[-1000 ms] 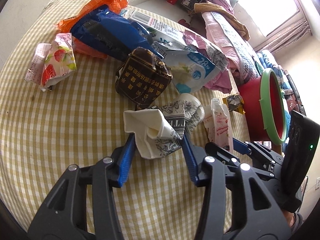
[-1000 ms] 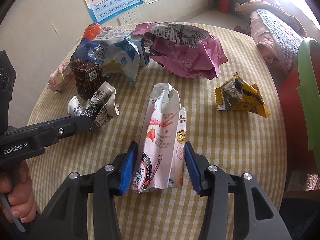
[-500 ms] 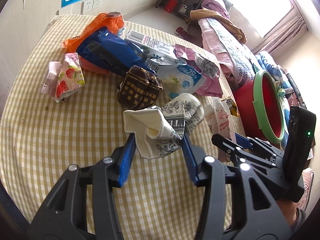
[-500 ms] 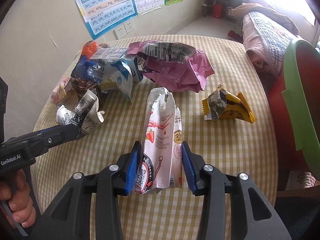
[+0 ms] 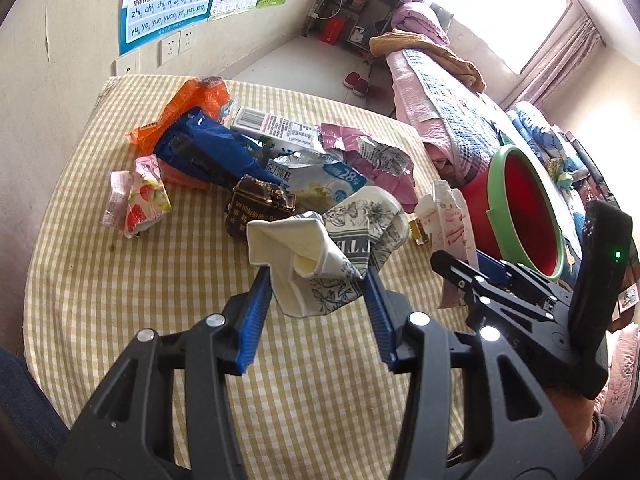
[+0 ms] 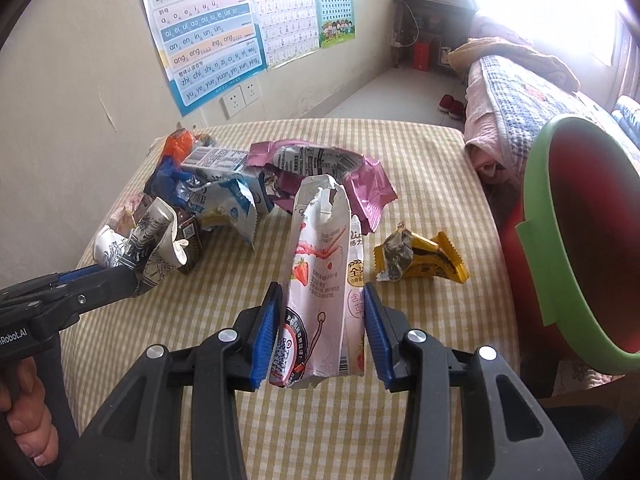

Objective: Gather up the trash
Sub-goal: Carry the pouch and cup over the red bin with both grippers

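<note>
My left gripper (image 5: 316, 300) is shut on a crushed paper cup (image 5: 324, 248) with a grey floral print and holds it above the checked tablecloth. The cup also shows in the right wrist view (image 6: 148, 236). My right gripper (image 6: 320, 328) is shut on a torn pink strawberry wrapper (image 6: 320, 280), lifted off the table; this wrapper shows in the left wrist view (image 5: 448, 220). A red bin with a green rim (image 6: 580, 240) stands at the right, beside the table; it shows in the left wrist view (image 5: 520, 208) too.
On the table (image 5: 120, 300) lie a brown carton (image 5: 256, 208), blue bag (image 5: 200, 152), orange bag (image 5: 188, 108), white-blue pouch (image 5: 320, 176), purple wrapper (image 6: 320, 172), small strawberry packets (image 5: 140, 200) and a yellow wrapper (image 6: 420, 260). A bed (image 5: 440, 92) stands beyond.
Both grippers have risen and pulled back from the table, each carrying its piece of trash. The bin's opening looms larger at the right of the right wrist view.
</note>
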A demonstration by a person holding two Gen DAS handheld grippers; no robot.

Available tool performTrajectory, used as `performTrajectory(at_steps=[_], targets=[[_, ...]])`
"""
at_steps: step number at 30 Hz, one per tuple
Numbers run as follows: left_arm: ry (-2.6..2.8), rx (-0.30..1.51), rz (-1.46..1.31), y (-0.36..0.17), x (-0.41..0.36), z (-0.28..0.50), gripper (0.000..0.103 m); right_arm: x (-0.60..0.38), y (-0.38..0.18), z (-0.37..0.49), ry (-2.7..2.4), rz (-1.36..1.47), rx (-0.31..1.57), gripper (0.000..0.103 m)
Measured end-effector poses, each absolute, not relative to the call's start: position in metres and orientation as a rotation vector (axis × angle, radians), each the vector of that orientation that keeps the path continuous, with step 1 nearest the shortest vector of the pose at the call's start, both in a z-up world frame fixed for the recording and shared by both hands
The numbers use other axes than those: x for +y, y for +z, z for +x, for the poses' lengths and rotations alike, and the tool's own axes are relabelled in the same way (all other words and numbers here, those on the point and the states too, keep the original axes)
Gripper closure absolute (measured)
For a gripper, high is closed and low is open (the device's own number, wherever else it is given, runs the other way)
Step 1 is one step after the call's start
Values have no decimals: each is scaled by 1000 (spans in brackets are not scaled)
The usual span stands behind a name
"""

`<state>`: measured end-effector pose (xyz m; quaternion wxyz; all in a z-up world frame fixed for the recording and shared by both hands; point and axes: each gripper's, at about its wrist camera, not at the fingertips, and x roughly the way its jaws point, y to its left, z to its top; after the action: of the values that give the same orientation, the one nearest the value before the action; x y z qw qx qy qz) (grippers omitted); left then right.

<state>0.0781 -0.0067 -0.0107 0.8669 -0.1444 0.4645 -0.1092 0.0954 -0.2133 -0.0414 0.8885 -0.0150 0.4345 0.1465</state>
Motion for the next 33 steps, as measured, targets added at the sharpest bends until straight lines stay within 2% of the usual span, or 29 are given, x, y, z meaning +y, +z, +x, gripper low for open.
performTrajectory(at_steps=[13, 33], targets=[[-229, 908, -260, 23, -27, 97, 58, -252, -9, 102, 195, 43, 764, 63], [-345, 872, -148, 51, -111, 133, 58, -338, 19, 108, 53, 232, 649, 63]])
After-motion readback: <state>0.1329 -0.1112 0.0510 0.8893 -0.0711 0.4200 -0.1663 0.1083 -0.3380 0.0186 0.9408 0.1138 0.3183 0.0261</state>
